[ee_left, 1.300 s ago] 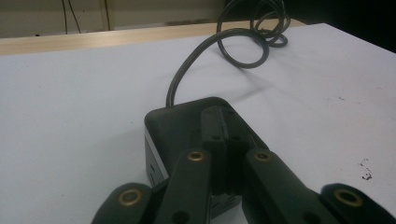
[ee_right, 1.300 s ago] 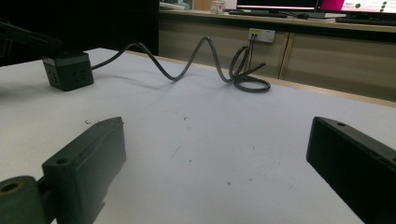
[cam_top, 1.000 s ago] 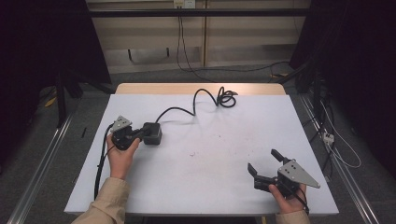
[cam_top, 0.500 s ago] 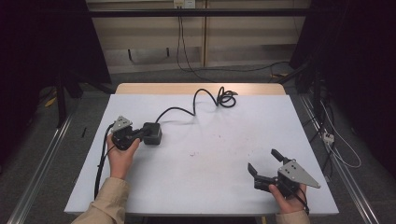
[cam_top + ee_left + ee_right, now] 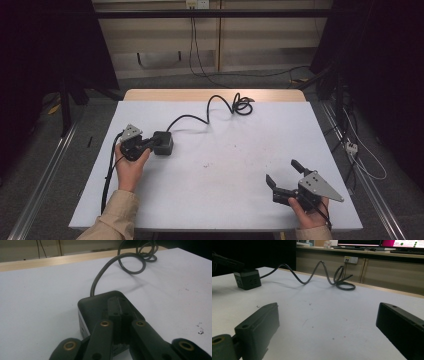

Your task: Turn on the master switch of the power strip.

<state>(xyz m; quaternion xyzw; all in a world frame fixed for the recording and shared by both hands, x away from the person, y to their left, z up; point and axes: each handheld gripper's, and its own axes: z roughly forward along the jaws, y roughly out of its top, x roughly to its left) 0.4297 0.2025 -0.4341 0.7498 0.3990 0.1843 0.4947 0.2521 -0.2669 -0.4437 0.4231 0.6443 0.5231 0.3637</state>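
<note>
White desk (image 5: 220, 200): our left gripper (image 5: 150, 145), clenched empty, pins the black plastic adapter box (image 5: 163, 143) near its left edge; our right gripper (image 5: 282, 176) waits released.

A lab: white table (image 5: 225, 170), black curtains (image 5: 45, 60).

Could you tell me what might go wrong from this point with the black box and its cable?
The left gripper is shut with its jaws resting on top of the black box, not around it, so a push could slide or tip it. The cable is looped near the table's far edge; dragging the box might snag it. The right gripper stands open and far away.
</note>
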